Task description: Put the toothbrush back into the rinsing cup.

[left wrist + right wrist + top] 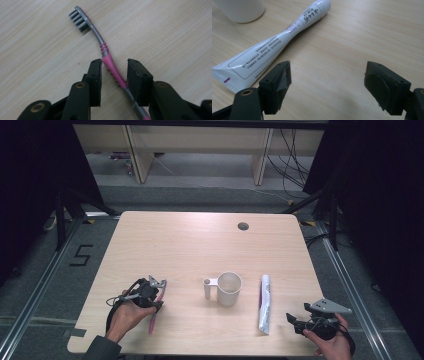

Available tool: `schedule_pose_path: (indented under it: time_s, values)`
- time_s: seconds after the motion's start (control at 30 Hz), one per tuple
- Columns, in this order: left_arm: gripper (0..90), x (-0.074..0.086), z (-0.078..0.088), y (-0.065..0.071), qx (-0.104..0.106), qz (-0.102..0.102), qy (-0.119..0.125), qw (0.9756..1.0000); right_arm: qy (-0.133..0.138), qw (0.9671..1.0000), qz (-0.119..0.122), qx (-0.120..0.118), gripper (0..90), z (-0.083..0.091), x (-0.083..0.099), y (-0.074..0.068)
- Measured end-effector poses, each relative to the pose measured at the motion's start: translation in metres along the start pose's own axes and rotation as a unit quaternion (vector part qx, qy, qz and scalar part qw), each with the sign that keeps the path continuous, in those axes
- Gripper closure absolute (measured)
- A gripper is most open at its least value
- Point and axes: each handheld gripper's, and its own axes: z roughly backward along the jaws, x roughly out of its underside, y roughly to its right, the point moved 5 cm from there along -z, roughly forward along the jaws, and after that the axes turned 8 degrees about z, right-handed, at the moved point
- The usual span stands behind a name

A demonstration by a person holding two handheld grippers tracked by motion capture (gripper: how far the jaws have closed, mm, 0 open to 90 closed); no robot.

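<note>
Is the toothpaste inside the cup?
No, the toothpaste lies flat on the table, to the right of the cup.

The left gripper (114, 72) has its fingers narrowed but not pressed together; the right gripper (327, 86) holds its fingers wide apart.

Toothbrush (156, 307) left of cup (228, 288) (toothpaste tube (264, 304) right).
</note>
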Motion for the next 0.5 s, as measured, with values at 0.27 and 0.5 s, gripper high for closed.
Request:
schedule_pose_path:
  time_s: [0.27,0.5]
  values:
    - [71.0,-0.0012,-0.0035,-0.0012,0.0,-0.015,-0.046,0.9989,0.002,1.0,-0.006,-0.005,23.3,0.0003,-0.0005,-0.001]
    - [79.7,-0.0058,-0.0046,-0.0032,0.012,-0.022,-0.084,0.9962,0.005,1.0,0.001,-0.006,23.4,-0.0005,-0.0005,-0.0005]
